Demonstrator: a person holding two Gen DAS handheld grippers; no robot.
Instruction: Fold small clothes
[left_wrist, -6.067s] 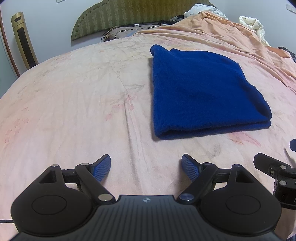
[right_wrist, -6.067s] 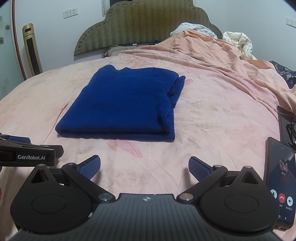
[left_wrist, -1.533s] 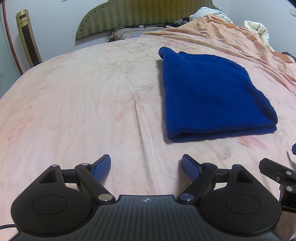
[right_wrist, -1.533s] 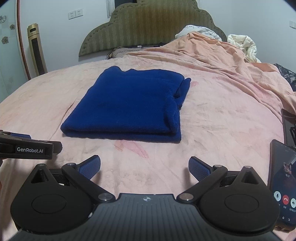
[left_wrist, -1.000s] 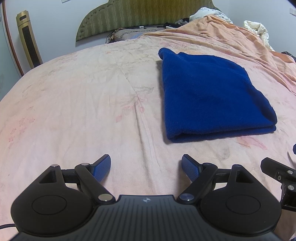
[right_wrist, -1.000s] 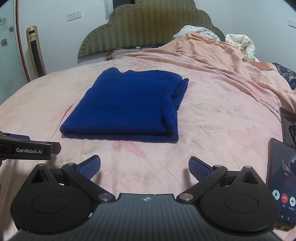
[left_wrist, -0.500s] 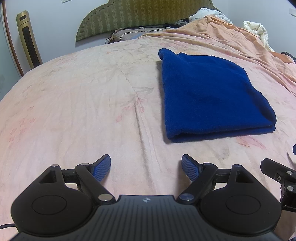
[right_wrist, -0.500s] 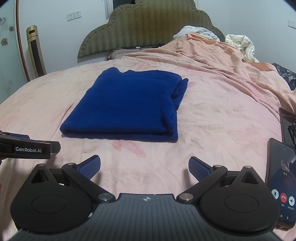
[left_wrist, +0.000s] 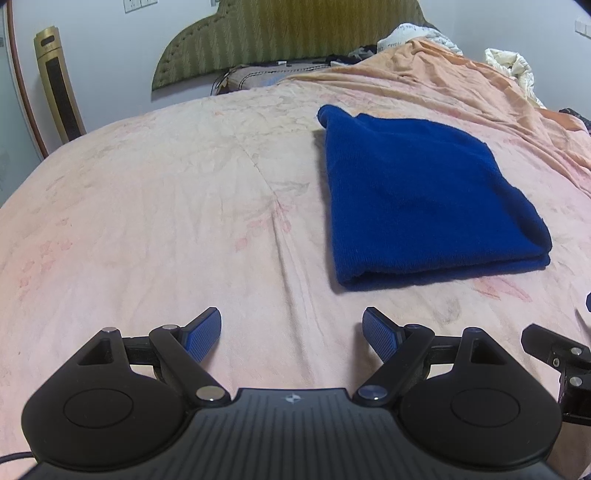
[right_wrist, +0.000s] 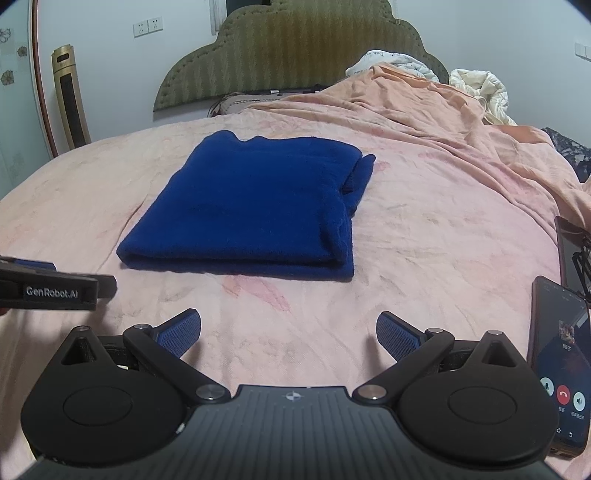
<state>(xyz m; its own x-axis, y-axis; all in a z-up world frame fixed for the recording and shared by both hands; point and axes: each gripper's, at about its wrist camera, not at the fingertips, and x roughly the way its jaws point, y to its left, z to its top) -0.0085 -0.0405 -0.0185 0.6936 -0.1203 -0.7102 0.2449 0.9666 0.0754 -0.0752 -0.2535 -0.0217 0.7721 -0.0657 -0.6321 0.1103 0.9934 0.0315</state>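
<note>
A dark blue knitted garment (left_wrist: 421, 199) lies folded into a neat rectangle on the pink bedsheet (left_wrist: 166, 206); it also shows in the right wrist view (right_wrist: 255, 206), with a sleeve tucked along its right side. My left gripper (left_wrist: 291, 332) is open and empty, above the sheet, short of the garment's near left corner. My right gripper (right_wrist: 288, 332) is open and empty, in front of the garment's near folded edge. The left gripper's body (right_wrist: 55, 288) shows at the left edge of the right wrist view.
A phone (right_wrist: 561, 362) with a call screen lies on the sheet at the right, a second dark device (right_wrist: 572, 251) beyond it. An orange blanket (right_wrist: 424, 110) and white bedding (right_wrist: 480, 92) are bunched at the back right. A green headboard (right_wrist: 295, 51) and a gold tower fan (right_wrist: 70, 99) stand behind.
Almost nothing has changed. Both grippers stay open and hover in front of the folded garment with only slight drift of the views.
</note>
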